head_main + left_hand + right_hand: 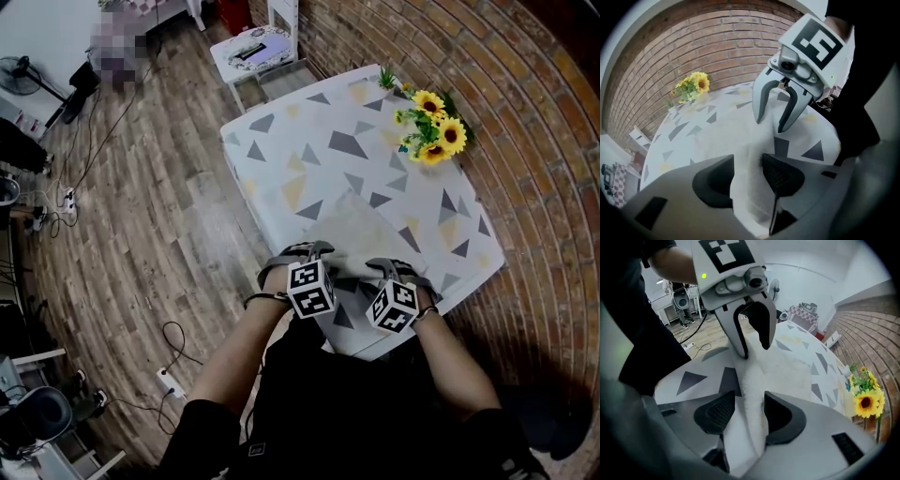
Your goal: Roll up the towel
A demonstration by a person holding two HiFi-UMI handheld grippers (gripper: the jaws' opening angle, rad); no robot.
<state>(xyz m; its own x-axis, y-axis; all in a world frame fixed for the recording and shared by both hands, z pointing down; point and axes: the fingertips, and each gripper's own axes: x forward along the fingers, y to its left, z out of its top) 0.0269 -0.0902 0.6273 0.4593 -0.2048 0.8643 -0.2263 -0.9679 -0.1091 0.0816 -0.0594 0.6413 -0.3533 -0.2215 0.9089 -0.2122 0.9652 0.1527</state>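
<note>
Loosely, left claw (pixel 747 165) and right claw (pixel 749 402) straddle the towel's (pixel 358 234) near edge.

Table (pixel 281 150): set against the brick wall (pixel 544 141), which runs along its right side in the head view.
Towel (pixel 356 230): laid on the table at the near edge, its near end gathered into a ridge.
Sunflowers (pixel 433 129): placed at the table's far right, beside the wall.
Left gripper (pixel 305 255): held over the ridge's left part, which lies between the parted jaws.
Right gripper (pixel 398 270): held just to the right, the ridge likewise between its parted jaws.
Chair (pixel 255 52): set behind the table's far end.
Power strip (pixel 169 380): left on the floor (pixel 141 234), near left.
</note>
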